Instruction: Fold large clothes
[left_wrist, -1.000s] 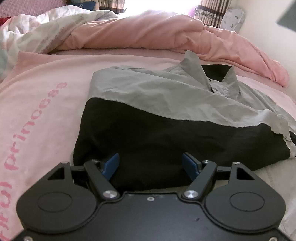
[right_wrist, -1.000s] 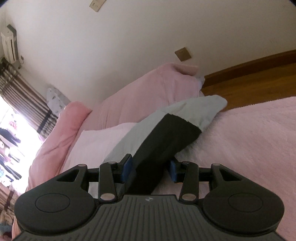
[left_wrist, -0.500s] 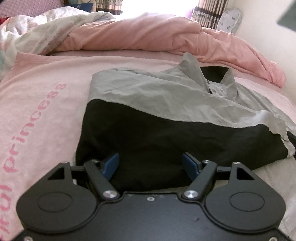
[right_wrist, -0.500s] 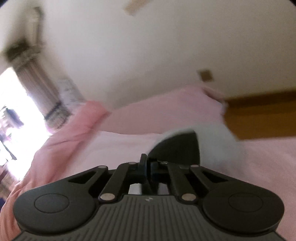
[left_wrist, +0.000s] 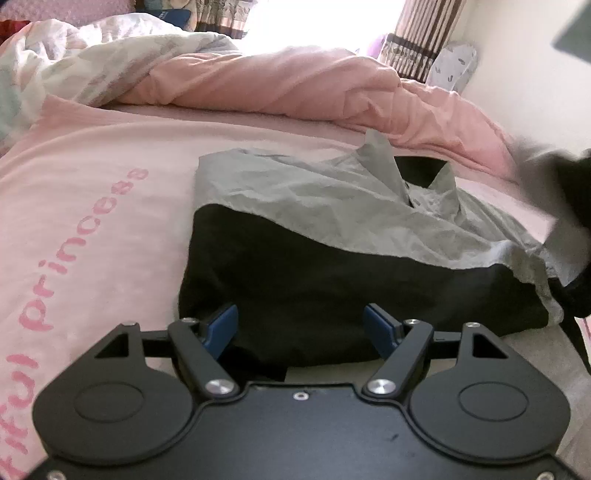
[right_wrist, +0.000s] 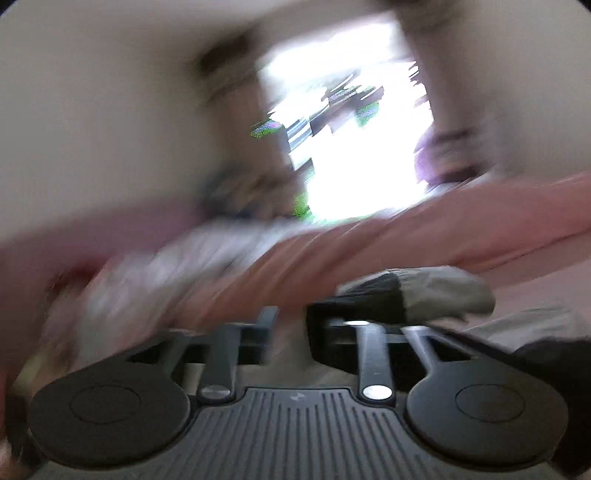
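A grey and black shirt (left_wrist: 332, 236) lies partly folded on the pink bed, collar at the far side. My left gripper (left_wrist: 300, 325) is open, its blue pads either side of the shirt's near black hem, resting over it. In the blurred right wrist view my right gripper (right_wrist: 291, 325) has its fingers close together, and the shirt's sleeve (right_wrist: 417, 295), black with a grey end, hangs out to the right of them. That sleeve shows as a blurred dark shape lifted at the right edge of the left wrist view (left_wrist: 554, 192).
A pink blanket with "princess" lettering (left_wrist: 81, 229) covers the bed. A crumpled pink duvet (left_wrist: 314, 92) and a pale floral quilt (left_wrist: 92, 62) lie along the far side. A bright window with striped curtains (left_wrist: 417, 33) is behind.
My right gripper closed on the sleeve, lifted it and swung fast toward the window side; its view is now blurred. The sleeve has appeared at the right of the left view. The left gripper stayed still.
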